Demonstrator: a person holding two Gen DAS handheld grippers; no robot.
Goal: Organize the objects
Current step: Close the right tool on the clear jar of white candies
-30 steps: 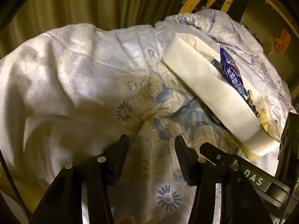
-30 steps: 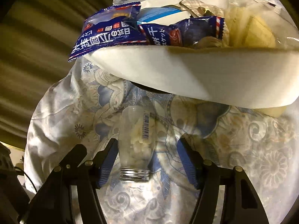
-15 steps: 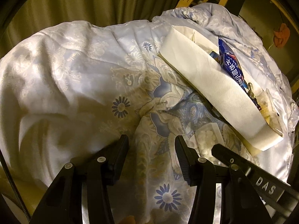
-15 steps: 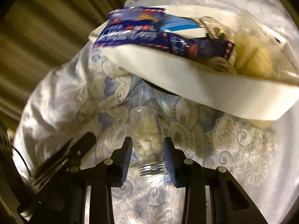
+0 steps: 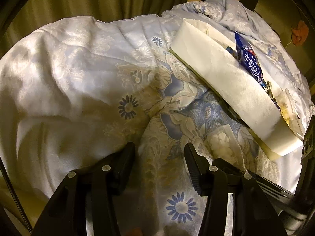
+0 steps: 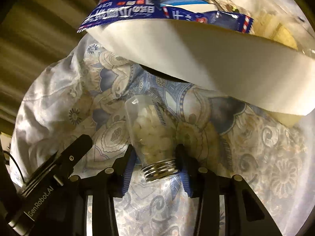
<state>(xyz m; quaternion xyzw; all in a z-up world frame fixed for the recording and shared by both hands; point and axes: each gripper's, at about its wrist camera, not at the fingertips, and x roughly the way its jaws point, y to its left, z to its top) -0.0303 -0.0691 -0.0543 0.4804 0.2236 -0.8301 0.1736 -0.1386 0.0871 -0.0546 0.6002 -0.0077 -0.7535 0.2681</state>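
Since the previous frame, right gripper (image 6: 156, 158) has clamped the clear jar (image 6: 151, 135) of white pieces near its threaded neck, on the floral bedspread (image 6: 246, 149) just below the white box (image 6: 216, 66). Left gripper (image 5: 159, 157) hangs spread, empty.

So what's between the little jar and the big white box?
Only flowery bedspread lies between the jar, clamped in the right gripper, and the white box; the right wrist view shows it.

clear jar (image 6: 151, 135) | white lumps inside, metal threaded neck | on its side on quilt | beside white box (image 6: 226, 63)
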